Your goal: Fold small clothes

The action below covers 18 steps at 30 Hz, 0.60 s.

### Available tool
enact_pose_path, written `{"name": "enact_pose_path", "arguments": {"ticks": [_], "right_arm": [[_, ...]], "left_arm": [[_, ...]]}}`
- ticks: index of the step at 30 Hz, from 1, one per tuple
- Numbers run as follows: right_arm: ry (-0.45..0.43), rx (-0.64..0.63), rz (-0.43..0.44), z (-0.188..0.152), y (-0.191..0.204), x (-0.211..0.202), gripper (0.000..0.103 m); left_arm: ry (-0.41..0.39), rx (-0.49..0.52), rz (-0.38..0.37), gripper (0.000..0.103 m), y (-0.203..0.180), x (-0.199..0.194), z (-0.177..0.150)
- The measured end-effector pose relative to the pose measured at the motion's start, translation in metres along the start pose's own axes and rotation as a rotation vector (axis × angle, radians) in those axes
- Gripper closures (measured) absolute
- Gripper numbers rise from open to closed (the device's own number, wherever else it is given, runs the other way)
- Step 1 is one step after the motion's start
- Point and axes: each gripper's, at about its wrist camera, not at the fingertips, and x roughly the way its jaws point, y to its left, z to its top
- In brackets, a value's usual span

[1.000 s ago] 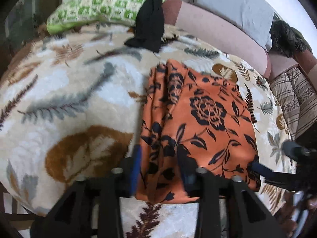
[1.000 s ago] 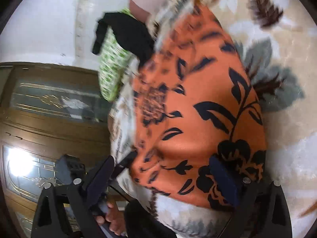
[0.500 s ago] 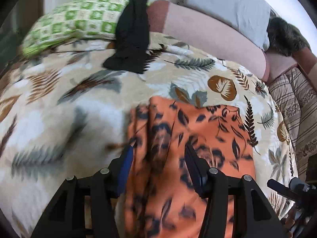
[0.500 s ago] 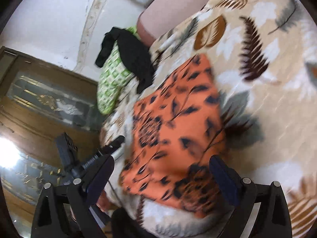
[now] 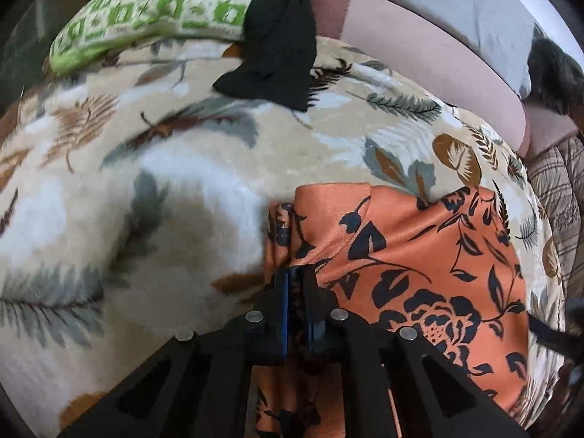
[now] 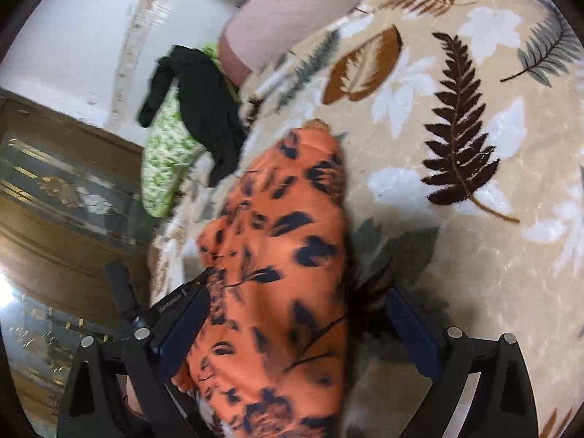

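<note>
An orange garment (image 5: 419,266) with a black flower print lies on the leaf-patterned blanket (image 5: 164,189). My left gripper (image 5: 296,281) is shut on the garment's left edge, with cloth pinched between the blue pads. In the right wrist view the same garment (image 6: 284,255) lies between the wide-open fingers of my right gripper (image 6: 292,328), which holds nothing. The left gripper's tip (image 6: 182,292) shows there at the garment's left edge.
A black garment (image 5: 281,47) drapes over a green-and-white checked pillow (image 5: 157,11) at the far side of the bed. A pink bolster (image 5: 419,51) and grey pillow (image 5: 456,3) lie beyond. A striped quilt (image 5: 558,189) is at the right.
My left gripper has closed on the garment's left edge; it was open half a second ago. The right gripper has moved along over the garment and stays open.
</note>
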Motion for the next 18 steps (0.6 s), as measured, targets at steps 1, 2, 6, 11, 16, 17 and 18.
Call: {"name": "enact_pose_path", "arguments": {"ticks": [1, 2, 6, 11, 16, 17, 18], "right_arm": [[-0.02, -0.009, 0.026, 0.002, 0.005, -0.003, 0.005], [-0.036, -0.016, 0.045, 0.004, 0.011, -0.007, 0.005], [0.005, -0.007, 0.254, 0.007, 0.031, 0.0, 0.005], [0.106, 0.208, 0.253, 0.01, -0.005, 0.043, 0.004], [0.073, 0.101, 0.269, 0.054, 0.031, 0.041, 0.003], [0.096, 0.114, 0.285, 0.065, 0.027, 0.057, 0.003], [0.12, 0.144, 0.264, 0.076, 0.018, 0.076, 0.004]], "left_arm": [[0.007, 0.007, 0.002, 0.095, 0.0, 0.002, 0.0], [0.007, 0.009, 0.005, 0.094, 0.001, 0.005, -0.001], [-0.014, 0.031, 0.035, 0.093, -0.002, 0.005, -0.005], [-0.014, 0.033, 0.044, 0.084, -0.002, 0.004, -0.004], [-0.013, 0.011, 0.04, 0.079, 0.001, 0.004, -0.005], [-0.014, 0.01, 0.043, 0.079, 0.001, 0.004, -0.006], [-0.014, 0.009, 0.046, 0.078, 0.0, 0.005, -0.006]]}}
